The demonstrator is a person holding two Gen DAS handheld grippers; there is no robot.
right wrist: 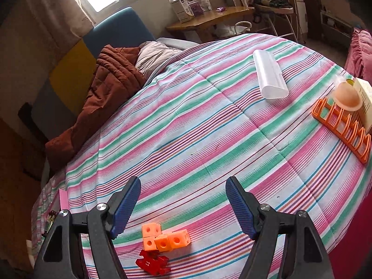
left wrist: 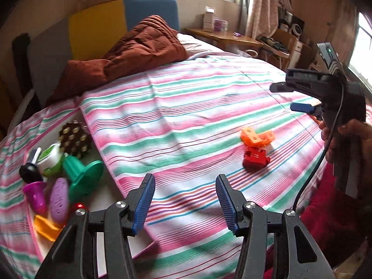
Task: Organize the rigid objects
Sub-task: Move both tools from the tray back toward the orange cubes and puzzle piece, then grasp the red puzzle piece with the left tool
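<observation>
On the left, sorted toys lay gathered on a white tray (left wrist: 104, 193), probably the collecting place. The left gripper (left wrist: 186, 200) hovered beside it over the striped sheet (left wrist: 186, 116), jaws apart and empty. Further right, the orange cubes (right wrist: 165, 238) and red puzzle piece (right wrist: 153, 265) lay touching, just below the right gripper (right wrist: 183, 205), its jaws wide and empty, seemingly ready to take them.

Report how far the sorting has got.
Done, apparently: a pile of small toys sits gathered at the bed's left edge. In hand: nothing; the left gripper and right gripper are both open and empty. Left: orange cubes and red puzzle piece below the right gripper, the clear case, the orange rack.
</observation>
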